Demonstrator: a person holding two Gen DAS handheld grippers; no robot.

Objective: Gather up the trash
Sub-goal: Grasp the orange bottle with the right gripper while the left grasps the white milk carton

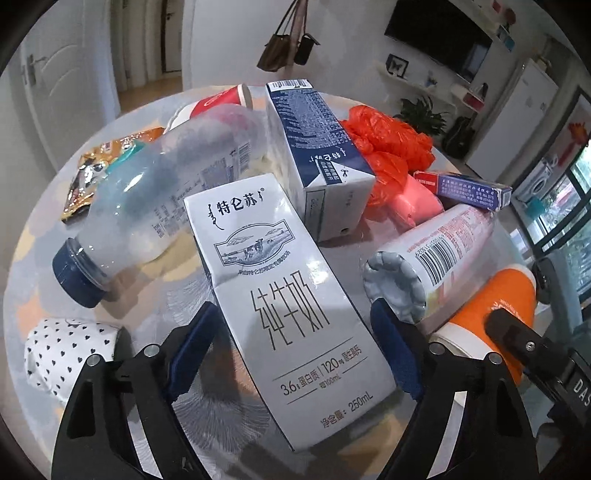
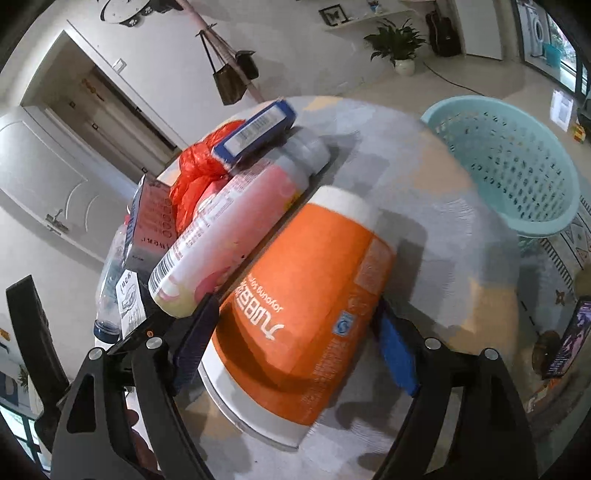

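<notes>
The round table [image 2: 424,177] carries the heap of trash, and the teal basket [image 2: 517,166] waits past its edge at two o'clock in the right view, likely the drop point. The left gripper [image 1: 295,347] straddles a lying white milk carton [image 1: 284,295], fingers spread, apparently not yet clamped. The right gripper [image 2: 295,347] brackets the tipped orange cup [image 2: 306,306], pads close to its sides; whether they grip, I cannot tell.

Home living room, wall television [image 1: 439,29], hanging handbags [image 2: 231,79] (coat rack), washing machine [image 2: 535,27]
</notes>
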